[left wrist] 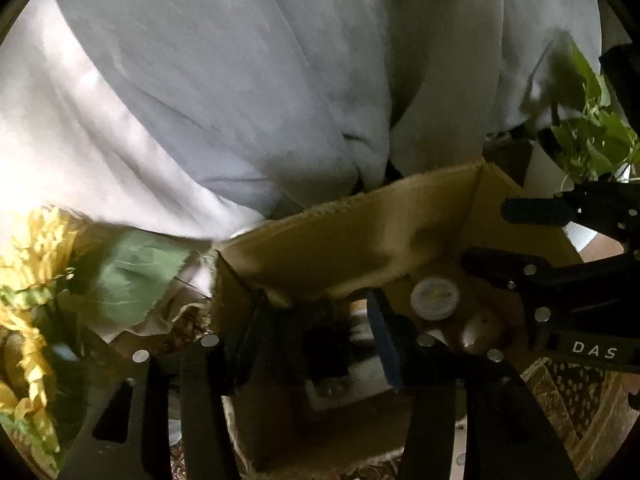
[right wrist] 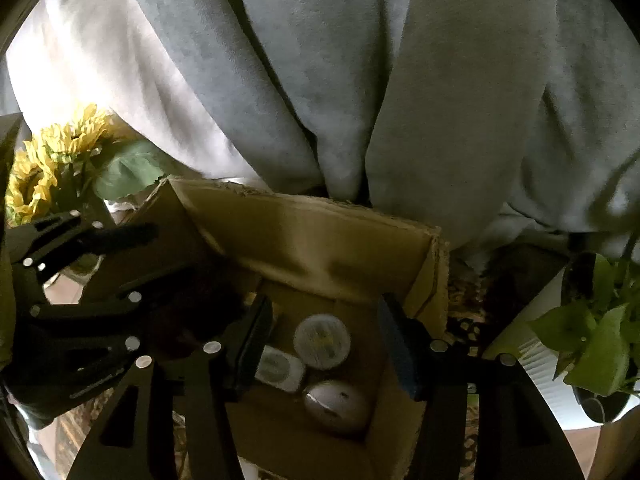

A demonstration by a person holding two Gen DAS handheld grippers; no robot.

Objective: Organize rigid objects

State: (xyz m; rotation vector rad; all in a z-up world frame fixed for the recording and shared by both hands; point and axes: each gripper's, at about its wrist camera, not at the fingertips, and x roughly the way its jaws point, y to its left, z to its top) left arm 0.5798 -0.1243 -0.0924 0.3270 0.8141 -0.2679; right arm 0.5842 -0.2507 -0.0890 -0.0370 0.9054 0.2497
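An open cardboard box [left wrist: 360, 220] sits in front of the person and also shows in the right wrist view [right wrist: 320, 236]. Inside lie a round white lid [right wrist: 322, 341], a small white rectangular case [right wrist: 280, 368] and a grey oval mouse-like object [right wrist: 336, 406]. The lid [left wrist: 435, 298] and the oval object [left wrist: 480, 330] also show in the left wrist view. My left gripper [left wrist: 320, 336] hovers over the box with a dark object [left wrist: 324, 354] between its jaws; contact is unclear. My right gripper [right wrist: 326, 344] is open above the lid, holding nothing.
Yellow artificial sunflowers [right wrist: 60, 160] stand left of the box. A green potted plant [right wrist: 600, 332] in a white pot stands to the right. The person's grey clothing [right wrist: 360, 80] fills the background. A patterned rug [left wrist: 572, 396] lies under the box.
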